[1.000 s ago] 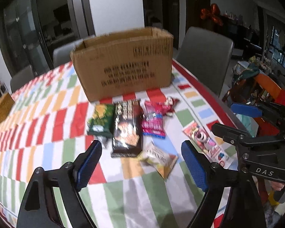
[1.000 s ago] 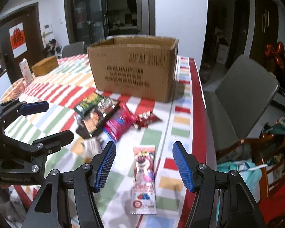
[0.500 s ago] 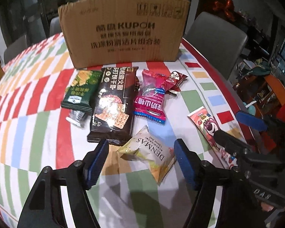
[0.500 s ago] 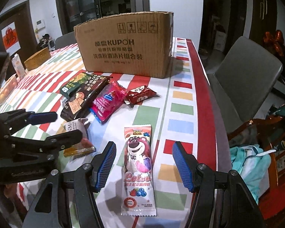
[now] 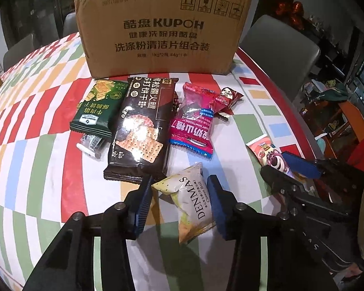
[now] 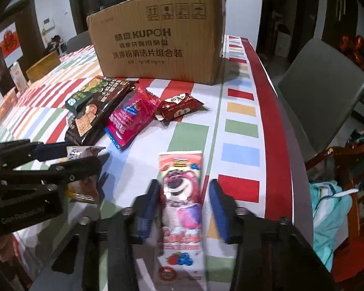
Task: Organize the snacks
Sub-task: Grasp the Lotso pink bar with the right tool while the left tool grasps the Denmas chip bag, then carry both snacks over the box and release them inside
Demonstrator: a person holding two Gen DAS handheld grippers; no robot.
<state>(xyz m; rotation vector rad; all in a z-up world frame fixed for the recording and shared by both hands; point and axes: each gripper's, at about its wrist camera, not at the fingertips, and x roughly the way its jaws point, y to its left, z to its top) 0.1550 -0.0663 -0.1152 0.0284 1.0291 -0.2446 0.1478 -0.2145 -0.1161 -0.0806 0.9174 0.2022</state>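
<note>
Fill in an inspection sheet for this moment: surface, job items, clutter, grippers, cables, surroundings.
Surface: table under a checked cloth.
Job items: cardboard box at the back; green pack, dark cracker pack, pink pack and small red pack in front of it.
Clutter: small boxes on the far side.
Grippers: left gripper jaws closing around the DENMAS pack; right gripper jaws closing around the bear pack.
Cables: nothing seen.
Surroundings: grey chair, glass doors, dim room.
</note>
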